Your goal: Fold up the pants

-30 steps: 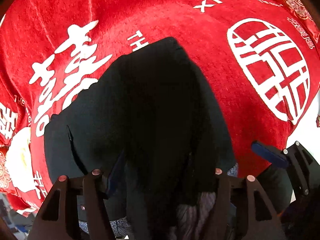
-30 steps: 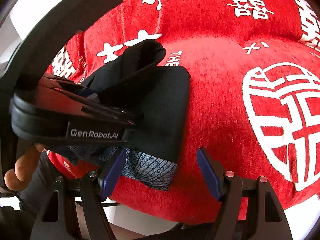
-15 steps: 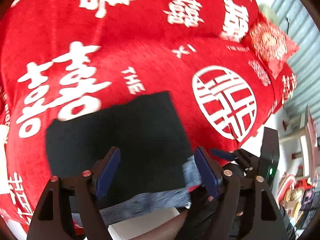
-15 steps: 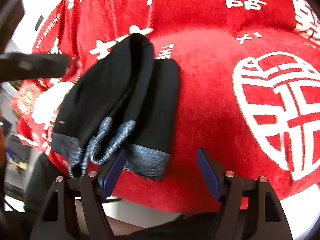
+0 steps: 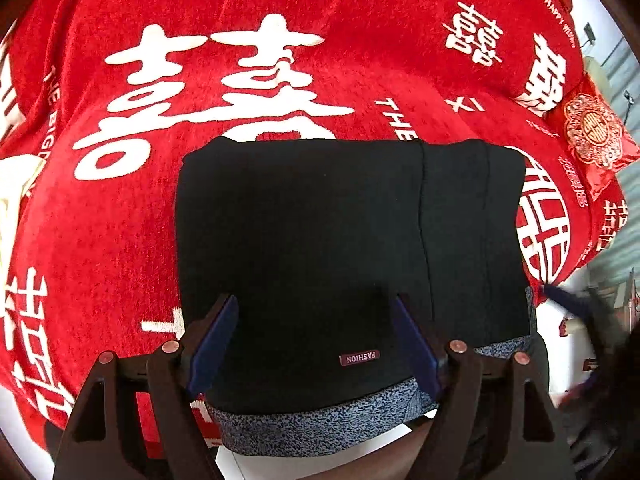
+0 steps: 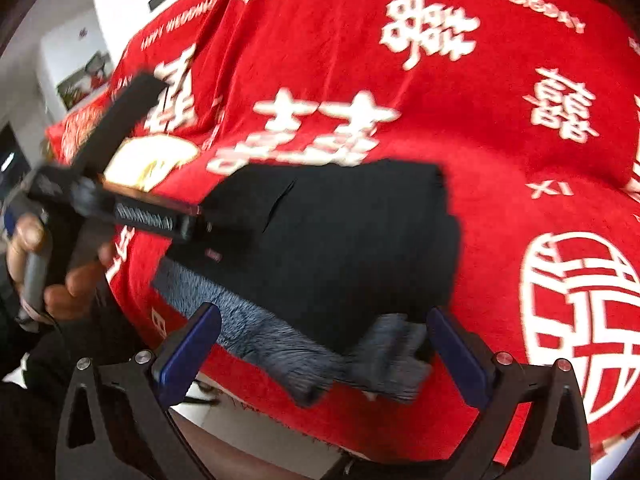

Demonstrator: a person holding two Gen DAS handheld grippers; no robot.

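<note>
Surface: a red cloth (image 5: 100,216) printed with large white characters, covering the whole work area; white floor shows below its near edge. Nearest item, left wrist view: left gripper (image 5: 316,340), jaws apart with nothing pressed between the blue pads, poised just above the near half of the pants (image 5: 304,240). Pants: black, folded into a flat, roughly square stack, grey speckled waistband at the near edge of the cloth, fold at the far end; a small "FASHION" label (image 5: 359,358) sits by the waistband, between the pads. Long axis: cannot tell, the stack being nearly as wide as deep. Right wrist view: right gripper (image 6: 320,344), jaws opening and wide, the bunched waistband corner lying between the pads, untouched. Farther right: a red cushion (image 5: 596,132).
</note>
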